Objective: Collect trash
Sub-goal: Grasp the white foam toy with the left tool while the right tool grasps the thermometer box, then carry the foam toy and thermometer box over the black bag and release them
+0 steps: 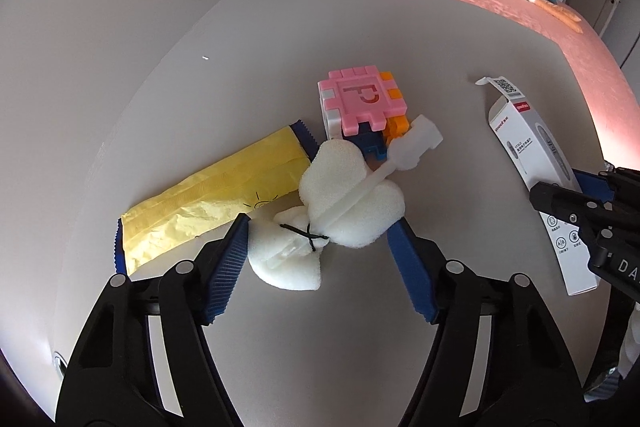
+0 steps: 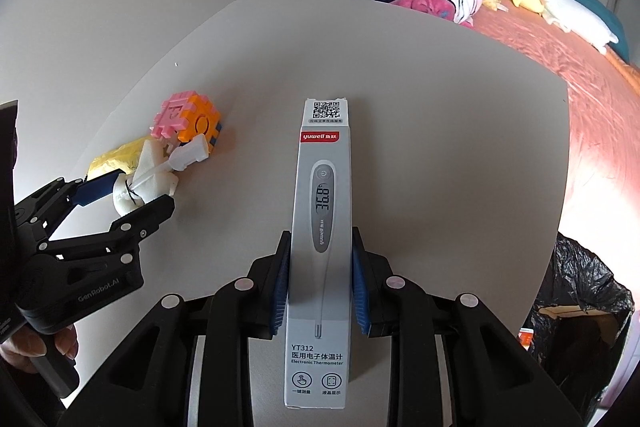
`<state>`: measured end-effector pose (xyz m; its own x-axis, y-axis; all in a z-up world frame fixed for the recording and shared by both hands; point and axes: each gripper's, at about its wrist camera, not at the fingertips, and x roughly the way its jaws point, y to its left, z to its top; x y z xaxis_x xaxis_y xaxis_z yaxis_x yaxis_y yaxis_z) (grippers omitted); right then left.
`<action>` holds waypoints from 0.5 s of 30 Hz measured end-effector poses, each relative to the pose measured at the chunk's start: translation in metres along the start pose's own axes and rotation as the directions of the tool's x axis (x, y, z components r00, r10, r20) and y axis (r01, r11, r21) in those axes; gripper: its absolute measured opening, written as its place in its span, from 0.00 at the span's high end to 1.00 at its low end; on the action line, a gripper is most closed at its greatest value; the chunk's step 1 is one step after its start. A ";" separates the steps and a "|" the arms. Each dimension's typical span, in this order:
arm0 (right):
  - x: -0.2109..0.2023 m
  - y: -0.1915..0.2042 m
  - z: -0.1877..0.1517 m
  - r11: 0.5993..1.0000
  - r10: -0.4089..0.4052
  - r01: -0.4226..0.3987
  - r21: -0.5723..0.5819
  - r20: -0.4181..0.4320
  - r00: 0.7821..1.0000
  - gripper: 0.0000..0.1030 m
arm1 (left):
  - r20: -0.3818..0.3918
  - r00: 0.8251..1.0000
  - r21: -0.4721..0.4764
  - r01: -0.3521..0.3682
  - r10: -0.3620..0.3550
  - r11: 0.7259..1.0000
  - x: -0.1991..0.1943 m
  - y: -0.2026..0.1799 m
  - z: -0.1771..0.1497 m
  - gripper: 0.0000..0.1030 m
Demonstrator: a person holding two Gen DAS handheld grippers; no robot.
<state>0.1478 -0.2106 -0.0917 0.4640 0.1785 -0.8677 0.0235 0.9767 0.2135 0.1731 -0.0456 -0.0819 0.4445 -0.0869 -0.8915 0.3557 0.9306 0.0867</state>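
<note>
My left hand-held gripper [image 1: 320, 227] covers the near end of the yellow wrapper [image 1: 212, 199], and white foam [image 1: 344, 195] hides the toy block cube's [image 1: 362, 103] near side. My right hand-held gripper [image 2: 319, 283] masks the thermometer box's [image 2: 320, 227] edges. At right, the frame crops the black trash bag [image 2: 580, 291]; its contents are unreadable.

- Surface [image 2: 440, 147]: bare ahead and right of thermometer box [image 2: 320, 227]; passage open there.
- Left side crowded: foam wad [image 1: 340, 203], yellow wrapper [image 1: 208, 203], block cube [image 1: 360, 103] touching in one cluster.
- Black trash bag [image 2: 580, 291] just beside surface's right edge.
</note>
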 end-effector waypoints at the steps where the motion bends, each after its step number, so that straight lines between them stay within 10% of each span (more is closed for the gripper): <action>1: 0.000 -0.001 -0.001 1.000 -0.002 0.002 0.002 0.000 1.000 0.72 | 0.001 1.000 -0.004 0.004 -0.004 1.000 0.000 0.001 -0.001 0.42; 15: -0.017 -0.010 -0.015 1.000 -0.012 0.012 0.016 0.014 1.000 0.72 | 0.052 0.989 -0.185 0.149 -0.141 0.971 -0.024 0.011 -0.027 0.58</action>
<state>0.1261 -0.2215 -0.0861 0.4763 0.1645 -0.8637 0.0437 0.9767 0.2101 0.1445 -0.0241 -0.0718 0.4315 -0.2359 -0.8707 0.2593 0.9569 -0.1307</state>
